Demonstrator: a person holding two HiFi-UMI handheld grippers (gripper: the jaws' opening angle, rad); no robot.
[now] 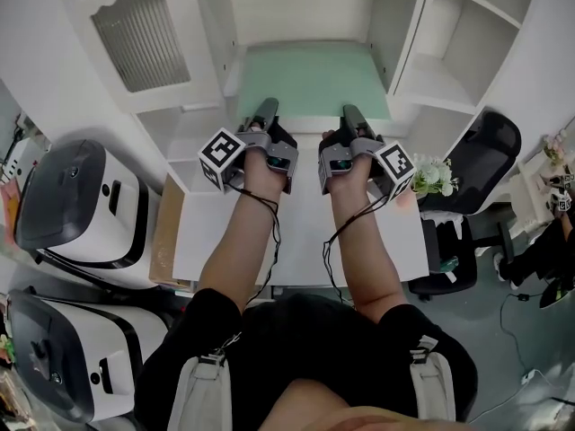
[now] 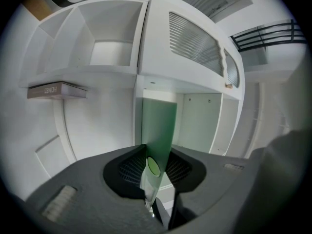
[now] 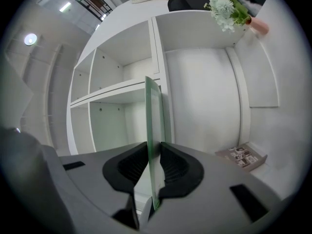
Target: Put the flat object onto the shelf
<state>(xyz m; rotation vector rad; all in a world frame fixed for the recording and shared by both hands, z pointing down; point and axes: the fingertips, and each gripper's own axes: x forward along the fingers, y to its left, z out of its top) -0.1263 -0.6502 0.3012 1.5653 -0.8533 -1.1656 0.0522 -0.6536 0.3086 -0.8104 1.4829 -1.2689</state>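
Since the white shelf [image 1: 409, 25] offers a wide, low middle compartment, the green board [image 1: 310, 79] lies flat on its floor. Its long side seems to run across the opening, with its near edge at the front, toward the person. There the right gripper [image 1: 350, 115] clamps that edge, while the left gripper [image 1: 268, 108] has its jaws loose around it, probably letting go.

The flat sheet [image 1: 305, 79] is extending into the middle bay of the shelf [image 1: 409, 25], our left gripper [image 1: 267, 109] and right gripper [image 1: 351, 113] at its near edge.
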